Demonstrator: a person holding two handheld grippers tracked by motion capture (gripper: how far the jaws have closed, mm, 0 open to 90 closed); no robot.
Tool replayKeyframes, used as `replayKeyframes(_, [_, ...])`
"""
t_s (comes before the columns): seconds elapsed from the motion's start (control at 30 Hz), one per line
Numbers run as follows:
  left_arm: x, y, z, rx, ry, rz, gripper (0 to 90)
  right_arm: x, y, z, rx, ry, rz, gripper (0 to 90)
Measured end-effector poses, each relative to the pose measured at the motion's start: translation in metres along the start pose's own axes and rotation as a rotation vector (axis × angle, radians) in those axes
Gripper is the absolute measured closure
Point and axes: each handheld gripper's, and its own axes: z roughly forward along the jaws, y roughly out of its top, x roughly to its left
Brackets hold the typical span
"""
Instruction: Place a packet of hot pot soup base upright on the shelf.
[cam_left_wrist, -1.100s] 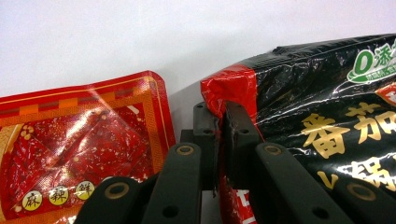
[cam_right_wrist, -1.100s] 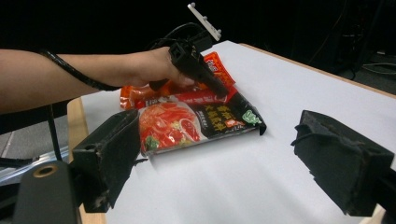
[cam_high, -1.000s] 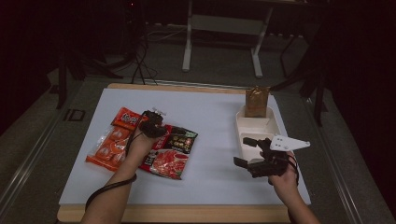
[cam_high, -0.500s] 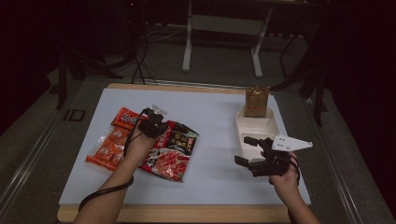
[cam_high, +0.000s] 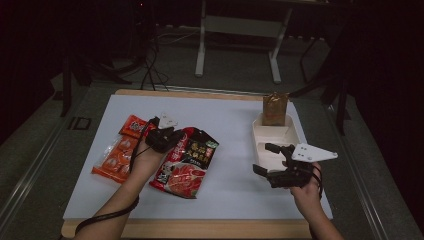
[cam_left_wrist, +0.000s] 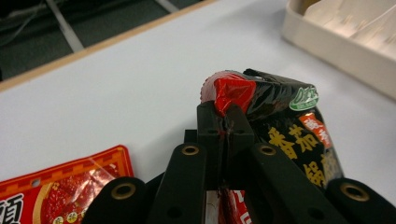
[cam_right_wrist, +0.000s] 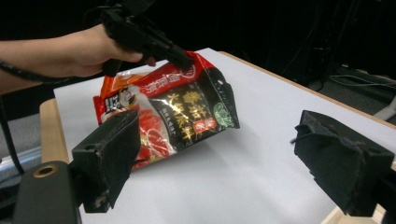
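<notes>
A red and black sauce packet (cam_high: 186, 161) hangs tilted off the white table, its top edge raised. My left gripper (cam_high: 172, 138) is shut on the packet's top corner (cam_left_wrist: 232, 95); in the right gripper view the same packet (cam_right_wrist: 177, 116) is held up by that far gripper. My right gripper (cam_high: 267, 159) hovers open beside a cream divided tray (cam_high: 280, 137), nothing between its fingers (cam_right_wrist: 112, 154).
Orange-red packets (cam_high: 117, 155) lie at the left, another red one (cam_left_wrist: 60, 186) just beside the left jaws. A brown pouch (cam_high: 274, 108) stands in the tray's far end. The white mat's (cam_high: 235, 120) wooden edge runs along the front and back.
The left gripper has lifted the red and black packet and carried it a little to the right, toward the table's middle. The right gripper has stayed in place, open.
</notes>
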Motion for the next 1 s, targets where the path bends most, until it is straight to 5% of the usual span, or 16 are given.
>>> replayKeyframes(0.17, [-0.011, 0.001, -0.016, -0.052, -0.021, 0.015, 88.8, 0.001, 0.0, 0.002, 0.018, 0.025, 0.018, 12.4])
replayKeyframes(0.33, [-0.021, 0.0, -0.03, -0.104, -0.037, 0.03, 88.8, 0.007, 0.0, 0.007, 0.032, 0.002, 0.006, 10.3])
replayKeyframes(0.57, [-0.037, 0.005, -0.048, -0.188, -0.108, 0.059, 88.9, 0.008, 0.004, 0.007, 0.017, 0.002, 0.04, 15.3])
replayKeyframes(1.0, [-0.059, 0.023, -0.061, -0.384, -0.257, 0.005, 88.8, 0.013, 0.011, 0.022, 0.011, 0.03, 0.065, 17.6])
